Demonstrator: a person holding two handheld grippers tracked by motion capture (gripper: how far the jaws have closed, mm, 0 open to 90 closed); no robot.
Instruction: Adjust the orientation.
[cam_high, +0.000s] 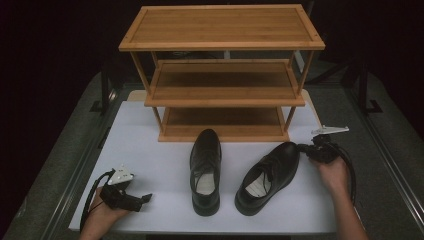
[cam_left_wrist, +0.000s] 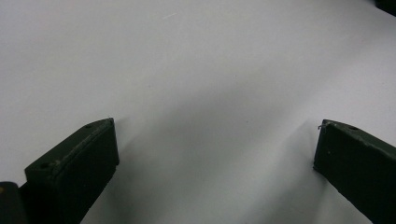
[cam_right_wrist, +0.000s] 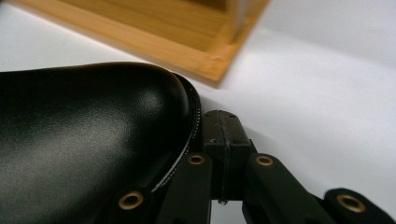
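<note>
Two black leather shoes stand on the white table with their toes toward a wooden rack. The left shoe points straight; the right shoe is angled, toe to the right. My right gripper is at that toe. In the right gripper view its jaws are shut together with nothing between them, their tip against the edge of the shoe's toe. My left gripper rests low at the table's front left, well away from the shoes. Its jaws stand wide open over bare table.
A three-shelf wooden rack stands at the back of the table, all shelves bare. Its bottom shelf corner lies just beyond the right shoe's toe. The surroundings beyond the table are dark.
</note>
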